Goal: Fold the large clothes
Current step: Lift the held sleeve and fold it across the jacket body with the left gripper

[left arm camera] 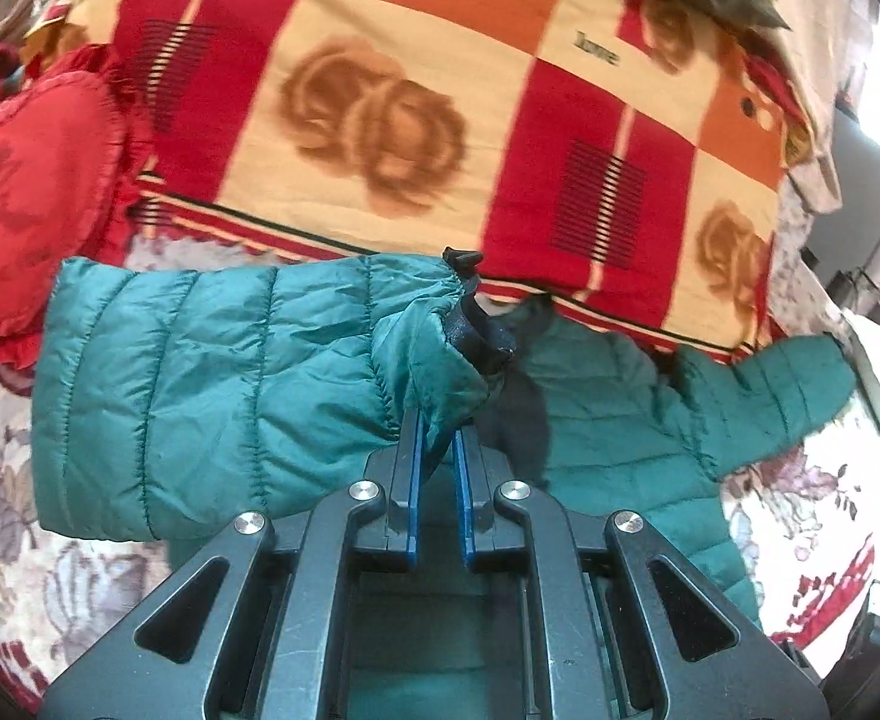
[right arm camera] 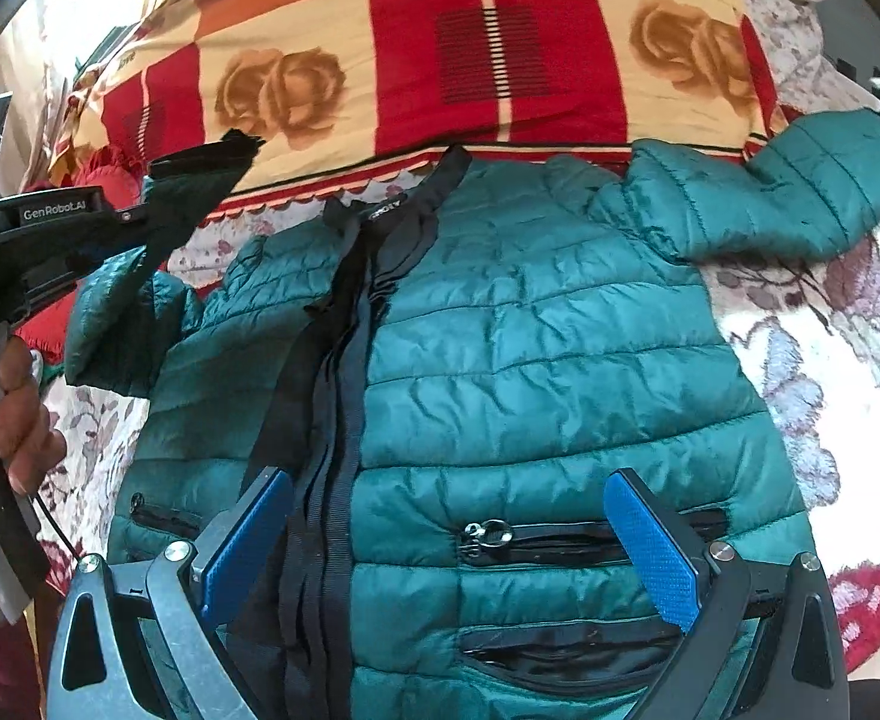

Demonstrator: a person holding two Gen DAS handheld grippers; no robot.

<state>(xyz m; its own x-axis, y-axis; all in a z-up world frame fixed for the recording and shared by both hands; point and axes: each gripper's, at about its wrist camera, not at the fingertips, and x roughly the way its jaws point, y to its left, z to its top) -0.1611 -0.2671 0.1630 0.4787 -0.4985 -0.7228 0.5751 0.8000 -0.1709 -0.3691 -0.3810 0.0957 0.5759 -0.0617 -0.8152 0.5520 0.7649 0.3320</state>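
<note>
A green quilted puffer jacket (right arm camera: 529, 348) lies front up on the bed, its black zipper (right arm camera: 344, 372) running down the middle. My left gripper (left arm camera: 437, 438) is shut on the cuff end of the jacket's left sleeve (left arm camera: 218, 378) and holds it lifted. It also shows in the right wrist view (right arm camera: 158, 204) at the far left, gripping the dark cuff. My right gripper (right arm camera: 448, 540) is open, hovering over the jacket's lower front near a pocket zipper (right arm camera: 487, 534). The other sleeve (right arm camera: 799, 180) lies spread to the right.
A red, orange and cream rose-patterned blanket (left arm camera: 416, 108) lies behind the jacket. A red frilled cushion (left arm camera: 26, 192) sits at the left. The bed has a floral sheet (right arm camera: 829, 372). A person's hand (right arm camera: 14, 408) holds the left gripper's handle.
</note>
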